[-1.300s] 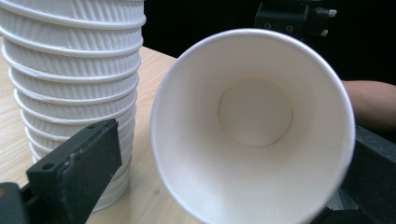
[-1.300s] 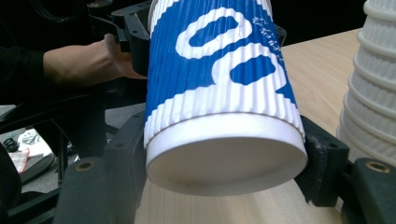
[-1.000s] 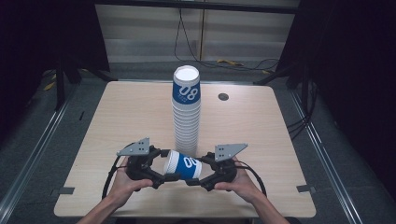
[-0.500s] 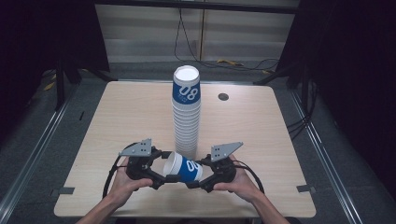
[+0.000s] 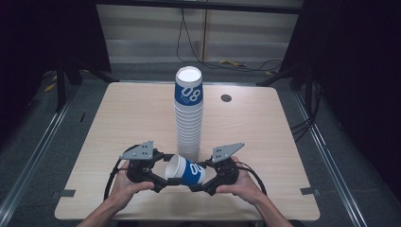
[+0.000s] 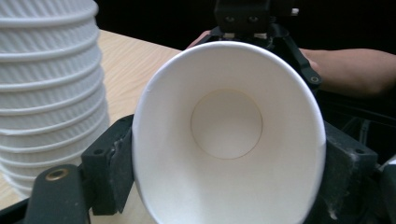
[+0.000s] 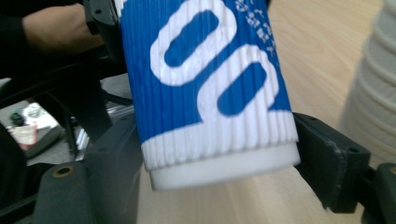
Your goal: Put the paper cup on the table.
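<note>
A blue and white ribbed paper cup (image 5: 185,169) marked "08" lies on its side just above the table's near edge, in front of a tall stack of the same cups (image 5: 188,118). My left gripper (image 5: 164,173) is shut on the cup's open rim end (image 6: 226,130), with a black pad (image 6: 109,163) pressing each side. My right gripper (image 5: 200,178) is shut on its base end (image 7: 210,93), which sits between the two jaws. A hand holds each gripper. The stack stands close by in the left gripper view (image 6: 46,93) and in the right gripper view (image 7: 373,93).
The light wooden table (image 5: 118,118) carries a small dark round disc (image 5: 226,98) at the back right. Cables run across the floor behind the table. Dark curtains hang on both sides.
Both grippers and the cup between them have shifted very slightly toward the near edge. The hold on the cup is the same.
</note>
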